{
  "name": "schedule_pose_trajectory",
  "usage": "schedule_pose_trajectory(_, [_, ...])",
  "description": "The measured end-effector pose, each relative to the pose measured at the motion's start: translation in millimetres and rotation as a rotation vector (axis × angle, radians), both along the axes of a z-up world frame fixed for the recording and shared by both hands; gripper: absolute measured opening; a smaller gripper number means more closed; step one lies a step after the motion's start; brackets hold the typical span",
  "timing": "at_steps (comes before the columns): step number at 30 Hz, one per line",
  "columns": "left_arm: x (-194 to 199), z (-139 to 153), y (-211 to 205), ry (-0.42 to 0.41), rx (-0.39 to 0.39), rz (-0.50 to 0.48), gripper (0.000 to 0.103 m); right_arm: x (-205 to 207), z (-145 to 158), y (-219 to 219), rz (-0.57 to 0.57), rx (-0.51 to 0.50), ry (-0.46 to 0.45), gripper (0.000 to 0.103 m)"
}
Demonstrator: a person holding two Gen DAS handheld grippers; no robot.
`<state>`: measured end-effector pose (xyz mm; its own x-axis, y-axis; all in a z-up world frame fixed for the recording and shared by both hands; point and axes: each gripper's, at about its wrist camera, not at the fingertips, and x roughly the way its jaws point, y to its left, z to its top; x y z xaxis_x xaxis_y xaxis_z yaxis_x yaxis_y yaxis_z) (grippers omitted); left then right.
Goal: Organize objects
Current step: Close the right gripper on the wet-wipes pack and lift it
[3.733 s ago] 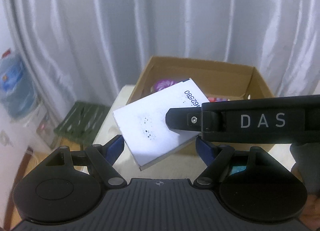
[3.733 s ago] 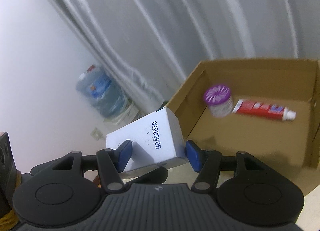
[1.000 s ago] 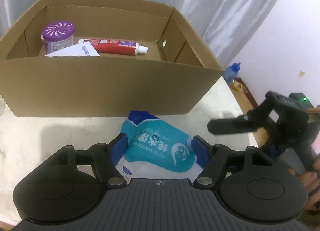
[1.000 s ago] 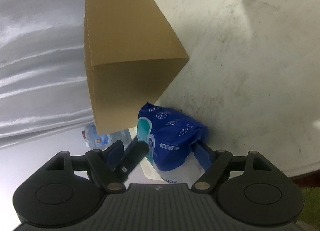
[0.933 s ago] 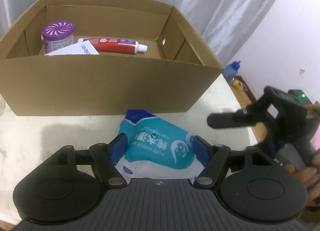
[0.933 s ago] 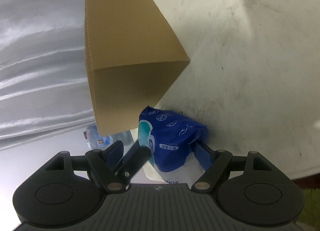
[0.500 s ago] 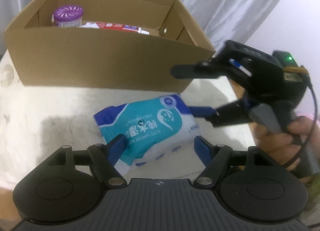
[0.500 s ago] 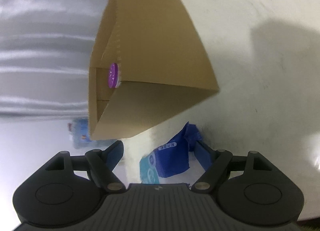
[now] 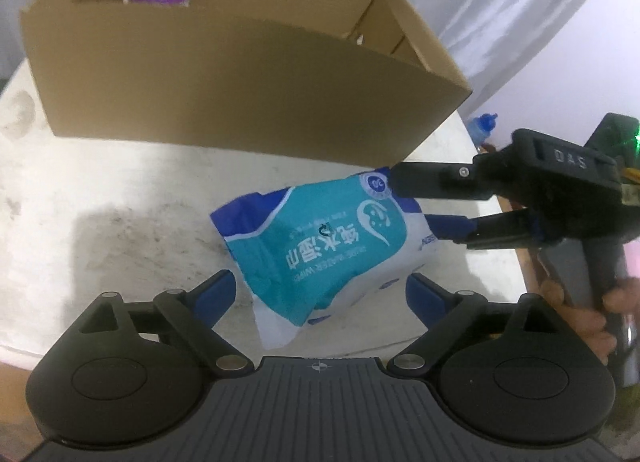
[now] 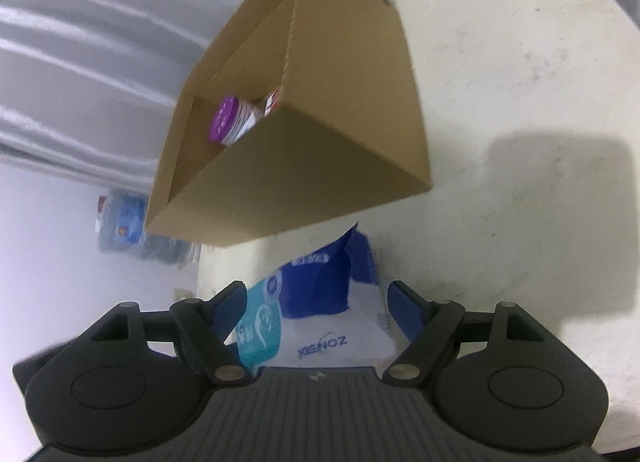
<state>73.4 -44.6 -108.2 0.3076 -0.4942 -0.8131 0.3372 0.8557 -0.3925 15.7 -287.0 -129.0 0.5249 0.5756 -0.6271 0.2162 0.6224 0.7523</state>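
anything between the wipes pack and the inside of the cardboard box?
Yes: the near wall of the open brown cardboard box rises between the blue-and-teal wet-wipes pack and the interior. The right gripper, clamped on the pack's end, must lift it over the rim. Nothing else visible intervenes.

Left gripper (image 9: 320, 294): jaws have just been opening, blue pads now clear of the wipes pack (image 9: 328, 246) between them. Right gripper (image 9: 416, 206) has taken the pack by its end, one finger above, one below. Earlier the white box went into the cardboard box (image 9: 240, 74).
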Motion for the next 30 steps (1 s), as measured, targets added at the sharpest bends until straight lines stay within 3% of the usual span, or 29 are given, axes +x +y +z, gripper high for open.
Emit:
schedule_pose_trajectory(5, [3, -4, -6, 0.02, 0.0, -0.002, 0.093, 6, 4, 15, 0.057, -0.041, -0.012, 0.082])
schedule_pose_trajectory(12, [-11, 9, -1, -0.013, 0.019, 0.007, 0.092, -1, 10, 18, 0.095, -0.048, -0.016, 0.083])
schedule_pose_trajectory(21, [-22, 11, 16, -0.044, 0.058, 0.079, 0.092, 7, 19, 49, 0.203, -0.084, -0.044, 0.083])
schedule_pose_trajectory(30, [-34, -8, 25, -0.059, 0.096, 0.109, 0.089, 3, 28, 52, 0.223, -0.138, -0.103, 0.082])
